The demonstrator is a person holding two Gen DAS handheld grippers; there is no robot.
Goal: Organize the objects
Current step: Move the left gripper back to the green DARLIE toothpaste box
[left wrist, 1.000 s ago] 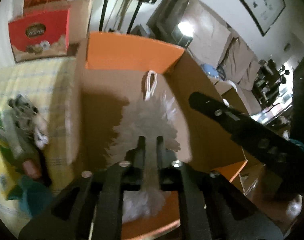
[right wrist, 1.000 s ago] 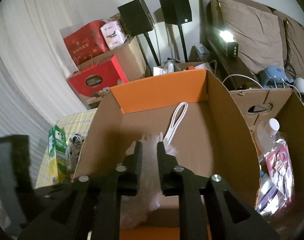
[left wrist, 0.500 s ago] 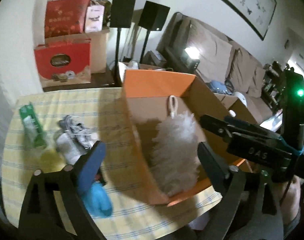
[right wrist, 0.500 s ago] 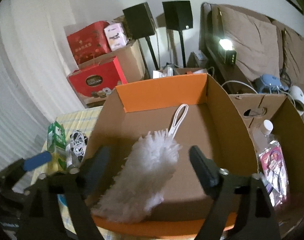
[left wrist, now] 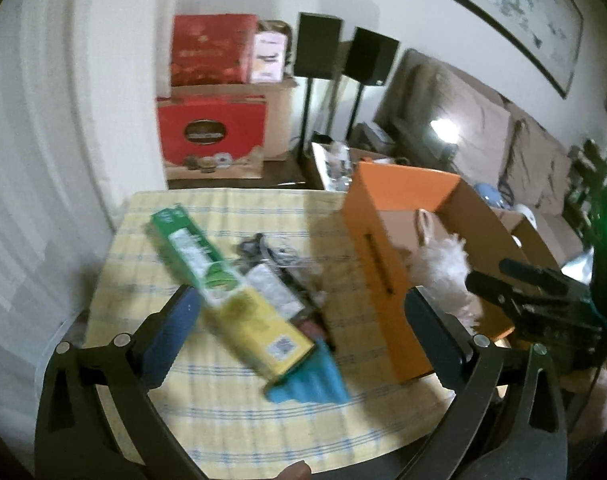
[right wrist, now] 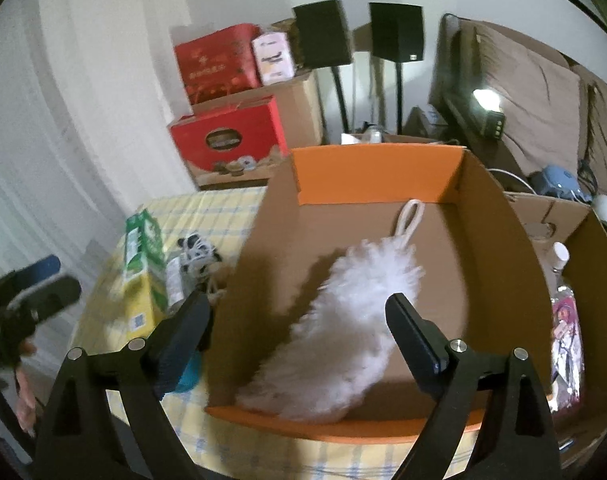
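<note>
The fluffy white feather duster (right wrist: 355, 320), released a second ago, is now lying inside the orange cardboard box (right wrist: 377, 178). Both left gripper (left wrist: 299, 328) and right gripper (right wrist: 299, 336) jaws are standing wide open, empty; remaining items beside the box are awaiting sorting.

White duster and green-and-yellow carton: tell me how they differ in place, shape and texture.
Place: the white duster lies inside the orange cardboard box; the green-and-yellow carton lies outside it on the checked tablecloth.
Shape: the duster is a soft tapering plume with a loop handle; the carton is a long rectangular block.
Texture: the duster is fluffy, the carton smooth and printed.
Shared: neither is gripped.
</note>
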